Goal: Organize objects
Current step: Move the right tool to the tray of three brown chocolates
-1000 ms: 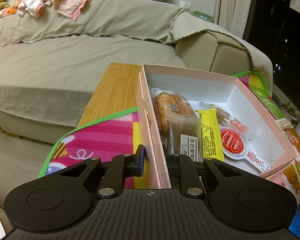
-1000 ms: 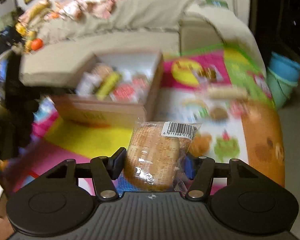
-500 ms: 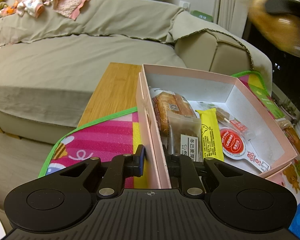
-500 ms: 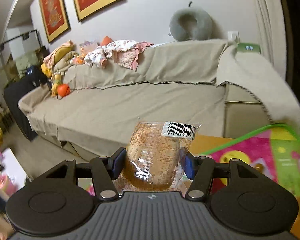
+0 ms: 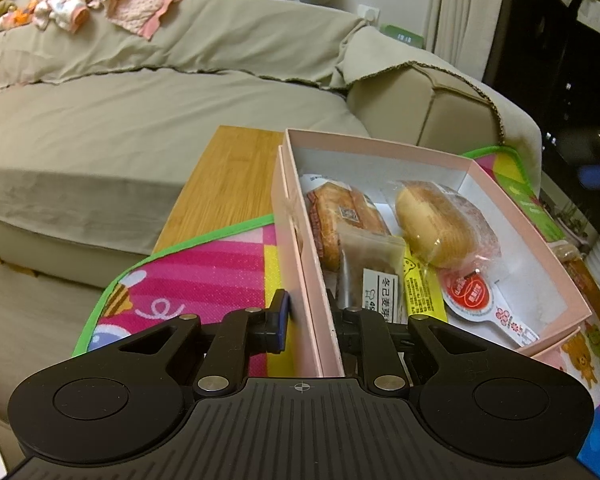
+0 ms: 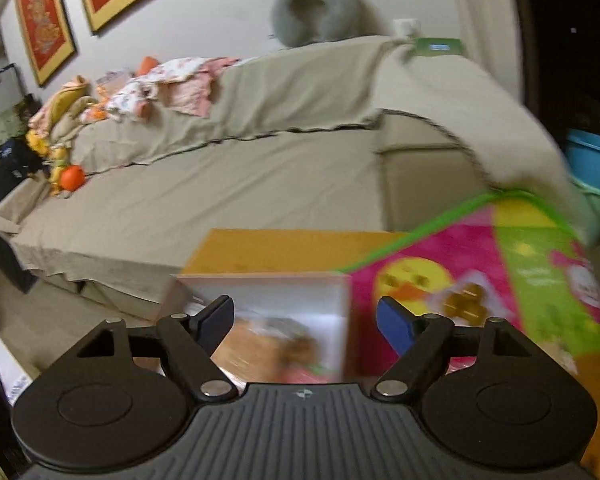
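The left hand-held gripper (image 5: 306, 316) is clamped on the near left wall of the pink box (image 5: 296, 216), one finger outside the wall and one inside. The box sits on a colourful play mat (image 5: 204, 280) that covers most of the wooden tabletop (image 5: 228, 176). Inside the box, from left to right: a brown wrapped pastry (image 5: 340, 216) at about 11 o'clock from the gripper, a clear bag with a white label (image 5: 374, 264) just in front of it, a yellow packet (image 5: 420, 288), and a red-lidded cup (image 5: 472, 292) at about 2 o'clock. The wrapped bread bun (image 5: 436, 224) lies in the box on top of the other snacks (partly over the yellow packet), at about 1 o'clock.

The right hand-held gripper (image 6: 306, 320) stands open, its jaws having just been opening, with nothing between them; the box (image 6: 268, 280) lies blurred below and ahead of it. A sofa (image 6: 220, 184) stands beyond the tabletop at 12 o'clock.
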Tool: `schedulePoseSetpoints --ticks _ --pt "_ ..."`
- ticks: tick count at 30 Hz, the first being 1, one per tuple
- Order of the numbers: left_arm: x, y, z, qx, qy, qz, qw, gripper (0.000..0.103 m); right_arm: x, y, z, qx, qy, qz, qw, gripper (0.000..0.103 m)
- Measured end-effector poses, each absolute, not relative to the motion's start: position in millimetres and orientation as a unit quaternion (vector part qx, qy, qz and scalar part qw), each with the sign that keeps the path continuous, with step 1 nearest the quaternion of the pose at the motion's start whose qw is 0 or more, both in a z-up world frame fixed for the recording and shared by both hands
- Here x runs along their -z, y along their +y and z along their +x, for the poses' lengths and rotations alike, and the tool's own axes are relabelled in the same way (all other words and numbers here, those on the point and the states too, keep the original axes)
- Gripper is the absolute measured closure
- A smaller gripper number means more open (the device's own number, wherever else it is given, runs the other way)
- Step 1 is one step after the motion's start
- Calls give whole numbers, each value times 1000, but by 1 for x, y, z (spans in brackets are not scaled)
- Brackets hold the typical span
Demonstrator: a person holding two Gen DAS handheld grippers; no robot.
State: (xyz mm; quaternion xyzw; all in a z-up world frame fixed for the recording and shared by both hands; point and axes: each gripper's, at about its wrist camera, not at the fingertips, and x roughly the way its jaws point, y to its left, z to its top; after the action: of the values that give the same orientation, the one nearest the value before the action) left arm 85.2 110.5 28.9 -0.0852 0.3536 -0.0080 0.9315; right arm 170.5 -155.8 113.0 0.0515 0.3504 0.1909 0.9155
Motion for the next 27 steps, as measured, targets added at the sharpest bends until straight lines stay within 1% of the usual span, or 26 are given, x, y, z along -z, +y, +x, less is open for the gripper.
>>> schedulePoseSetpoints --ticks 5,10,13,19,24,27 --pt "-30 109 86 6 354 -84 931 84 -100 -212 150 -125 350 38 928 19" --pt "-30 109 87 3 355 -81 931 85 -77 -251 132 -83 363 28 928 18" --pt "-30 107 86 1 356 -78 931 85 -64 -259 125 -68 371 12 926 18" --pt "-30 106 85 -2 358 -73 931 86 -51 -267 126 -66 381 45 921 17" --pt "-30 105 85 -4 359 -70 931 86 -48 -258 138 -73 374 36 924 17" --pt "-30 105 85 -4 359 -70 931 86 -48 -247 156 -80 368 37 926 14"
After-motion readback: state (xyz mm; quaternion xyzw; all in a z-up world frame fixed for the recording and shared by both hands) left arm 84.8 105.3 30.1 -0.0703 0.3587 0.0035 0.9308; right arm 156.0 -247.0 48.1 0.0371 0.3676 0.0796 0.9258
